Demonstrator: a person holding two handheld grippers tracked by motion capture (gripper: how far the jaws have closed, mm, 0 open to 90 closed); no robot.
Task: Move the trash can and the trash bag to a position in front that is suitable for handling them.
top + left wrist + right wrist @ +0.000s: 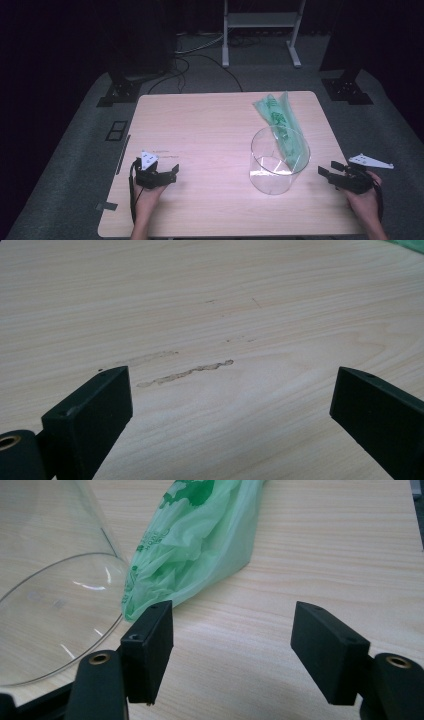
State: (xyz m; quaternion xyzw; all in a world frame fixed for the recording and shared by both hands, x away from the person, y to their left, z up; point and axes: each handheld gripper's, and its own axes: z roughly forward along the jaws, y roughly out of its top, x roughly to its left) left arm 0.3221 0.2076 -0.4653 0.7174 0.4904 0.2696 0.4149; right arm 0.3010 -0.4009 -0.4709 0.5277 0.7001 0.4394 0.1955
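Left gripper (172, 172) rests near the table's (200, 125) left edge, toward the near-left corner; jaws apart, nothing betw. them, bare wood ahead. Right gripper (327, 172) sits at the right edge, jaws apart, empty, aimed at the clear glass jar (277, 160). Jar stands right of centre, nearer the front edge. Green plastic bag (277, 115) lies behind the jar, running toward the far-right corner; near end touches the jar wall.

A white metal stand (262, 30) beyond the wooden table (200, 125)
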